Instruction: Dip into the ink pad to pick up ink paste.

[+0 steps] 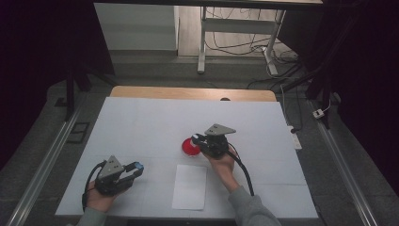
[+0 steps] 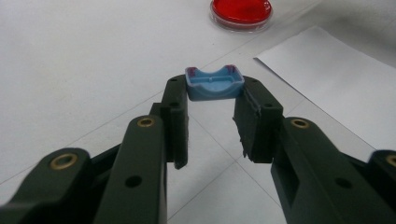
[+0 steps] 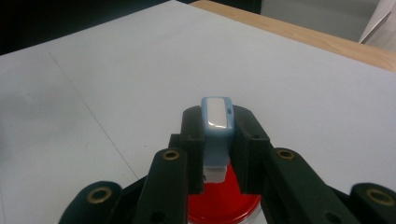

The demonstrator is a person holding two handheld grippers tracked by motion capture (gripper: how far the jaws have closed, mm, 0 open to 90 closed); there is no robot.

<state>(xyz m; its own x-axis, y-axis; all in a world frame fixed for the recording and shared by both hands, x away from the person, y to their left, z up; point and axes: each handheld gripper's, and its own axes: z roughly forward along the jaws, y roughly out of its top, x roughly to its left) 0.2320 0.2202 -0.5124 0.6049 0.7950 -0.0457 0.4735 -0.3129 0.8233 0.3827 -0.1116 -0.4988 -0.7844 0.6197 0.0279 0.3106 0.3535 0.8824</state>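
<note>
Above round red dish (image 3: pixel 224 200), boxy blue stamp (image 3: pixel 217 135)

Left tool (image 1: pixel 136 168) and right tool (image 1: pixel 196 140), jaws each clamped, hands low, well apart.

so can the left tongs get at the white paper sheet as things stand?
Probably not to grip it: the left tongs are shut on a blue cap. The path looks free, though; the paper sheet lies flat just beside them with bare table between.
</note>
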